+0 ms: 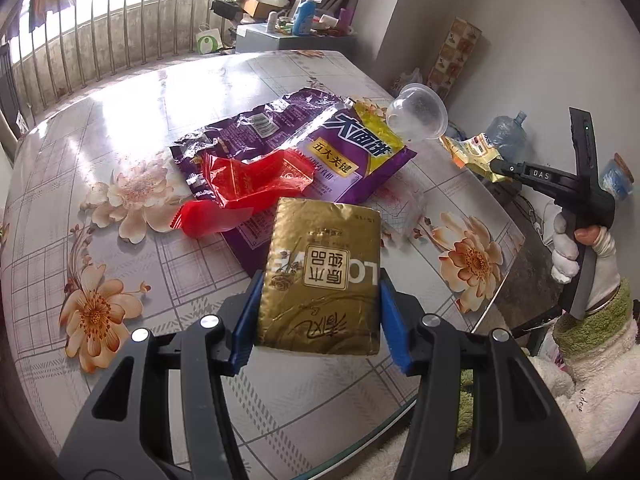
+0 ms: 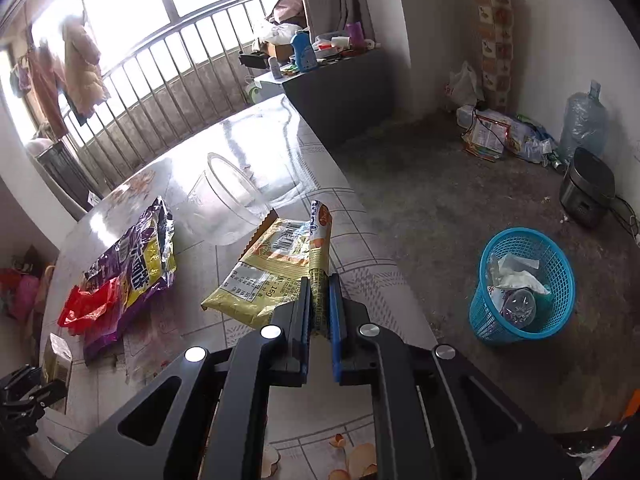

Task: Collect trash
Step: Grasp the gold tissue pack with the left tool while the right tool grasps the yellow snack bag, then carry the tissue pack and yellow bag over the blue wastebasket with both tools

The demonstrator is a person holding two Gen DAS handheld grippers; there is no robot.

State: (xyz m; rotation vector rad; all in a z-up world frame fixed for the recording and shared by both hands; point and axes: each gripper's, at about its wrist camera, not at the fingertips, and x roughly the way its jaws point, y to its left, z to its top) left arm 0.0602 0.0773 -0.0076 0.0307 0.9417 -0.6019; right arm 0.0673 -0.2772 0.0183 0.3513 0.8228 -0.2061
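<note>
Wrapper (image 1: pixel 244 188) on bag (image 1: pixel 304 152)

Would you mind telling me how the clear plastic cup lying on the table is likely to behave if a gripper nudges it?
The clear plastic cup lies on its side, so it would probably roll. It looks thin and empty, likely light and easily crushed.

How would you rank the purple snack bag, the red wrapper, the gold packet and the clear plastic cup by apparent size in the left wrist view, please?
1. Purple snack bag
2. Gold packet, though it is nearest the camera, held in the left tongs, so unsure
3. Red wrapper
4. Clear plastic cup
</note>
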